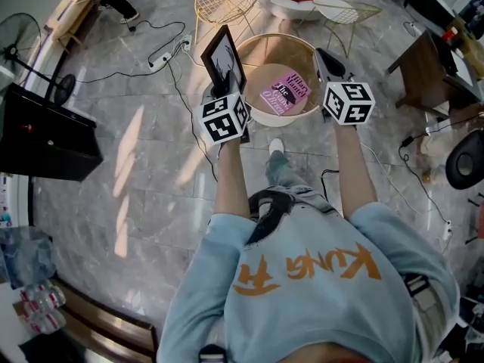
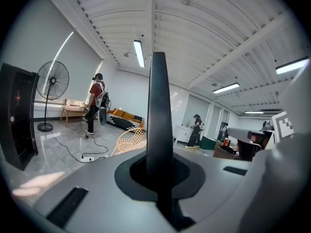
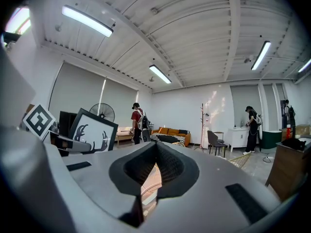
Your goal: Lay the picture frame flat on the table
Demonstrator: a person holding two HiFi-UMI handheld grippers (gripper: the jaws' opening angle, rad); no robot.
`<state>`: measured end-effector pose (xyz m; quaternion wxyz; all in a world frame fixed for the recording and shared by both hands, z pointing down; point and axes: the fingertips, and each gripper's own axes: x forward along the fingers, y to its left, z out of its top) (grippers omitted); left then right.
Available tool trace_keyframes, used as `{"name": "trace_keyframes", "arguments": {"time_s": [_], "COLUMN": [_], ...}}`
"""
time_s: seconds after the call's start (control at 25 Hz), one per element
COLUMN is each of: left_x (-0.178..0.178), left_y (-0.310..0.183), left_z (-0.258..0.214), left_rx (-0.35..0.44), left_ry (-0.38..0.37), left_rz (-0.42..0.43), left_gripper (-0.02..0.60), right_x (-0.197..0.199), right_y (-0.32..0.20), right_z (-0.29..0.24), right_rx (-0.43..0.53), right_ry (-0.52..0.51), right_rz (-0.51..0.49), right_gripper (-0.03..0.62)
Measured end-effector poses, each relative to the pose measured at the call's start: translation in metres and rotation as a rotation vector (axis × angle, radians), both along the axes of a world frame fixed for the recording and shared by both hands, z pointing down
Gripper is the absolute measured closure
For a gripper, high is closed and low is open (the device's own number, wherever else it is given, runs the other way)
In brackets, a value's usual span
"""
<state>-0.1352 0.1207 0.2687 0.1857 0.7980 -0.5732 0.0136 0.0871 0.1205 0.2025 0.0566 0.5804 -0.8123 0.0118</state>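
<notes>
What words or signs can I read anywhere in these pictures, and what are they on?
"KUNG": orange letters on the person's light blue sweatshirt, upside down in the head view; the sign beside it is too stylised to read.
"Hilary Mantel": on the pink book lying on the round table; its smaller print is too small to read.
Marker cubes: black-and-white patterns only, no words.

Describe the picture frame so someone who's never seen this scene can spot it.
Find the round light table at the top middle of the head view. By its left rim, the left gripper holds the picture frame upright. It is black-edged with a dark antler-like print on white, unlike the pink book lying flat.
</notes>
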Motion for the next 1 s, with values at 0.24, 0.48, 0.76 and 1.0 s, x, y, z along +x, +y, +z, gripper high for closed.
{"name": "trace_keyframes", "arguments": {"time_s": [0.24, 0.48, 0.76, 1.0], "left_x": [-0.001, 0.025, 0.063, 0.11], "left_y": [-0.046, -0.1, -0.167, -0.226], "left_z": [0.014, 0.041, 0.075, 0.083], "left_rx": [-0.048, -0.133, -0.21, -0.233], "left_ry": [-0.008, -0.035, -0.079, -0.103], "left_rz": [-0.038, -0.019, 0.01, 0.077], "left_gripper": [0.555, 0.555, 0.555, 0.555], "right_x": [-0.007, 0.014, 0.045, 0.098], "right_y": [-0.061, -0.131, -0.213, -0.27], "right_z": [0.015, 0.039, 0.077, 0.085], "right_rx": [-0.036, -0.105, -0.162, -0.162], "right_ry": [-0.016, -0.052, -0.108, -0.147], "right_rz": [-0.039, -0.04, -0.028, 0.035], "right_gripper": [0.597, 0.597, 0.597, 0.597]}}
